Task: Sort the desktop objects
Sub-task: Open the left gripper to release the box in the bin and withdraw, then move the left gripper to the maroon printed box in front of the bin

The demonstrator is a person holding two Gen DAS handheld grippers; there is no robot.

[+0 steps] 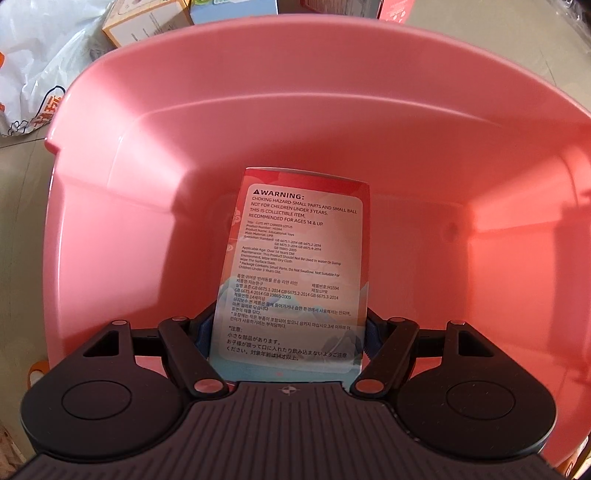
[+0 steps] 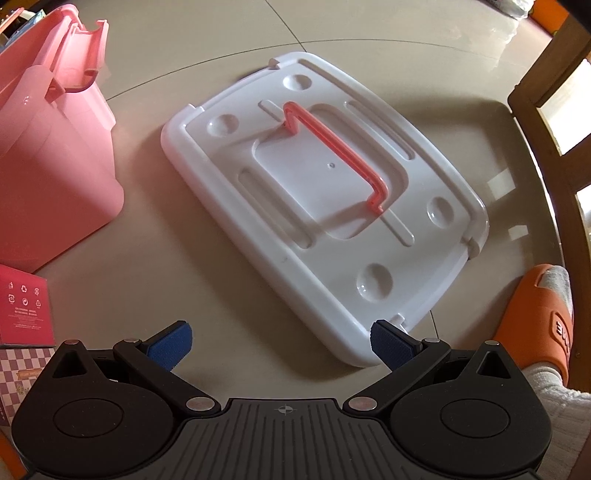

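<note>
My left gripper (image 1: pixel 290 334) points straight down into a pink storage bin (image 1: pixel 443 129) and is shut on a red toy box (image 1: pixel 295 258). Its blue pads press both sides of the box near its upper end. The box hangs upright deep inside the bin, its white warning label facing me; I cannot tell whether its lower end touches the bottom. In the right wrist view my right gripper (image 2: pixel 282 341) stands open with nothing between its fingers, just above the near corner of the bin's white lid (image 2: pixel 280 177). The lid lies flat, with a pink handle (image 2: pixel 332 147).
The pink bin (image 2: pixel 55 166) stands left of the lid. A pinkish-red box (image 2: pixel 22 306) and a checkered box (image 2: pixel 18 369) sit at the near left. An orange slipper (image 2: pixel 535 314) and wooden furniture (image 2: pixel 535 110) are on the right. A white plastic bag (image 1: pixel 37 74) and cartons (image 1: pixel 144 22) lie beyond the bin.
</note>
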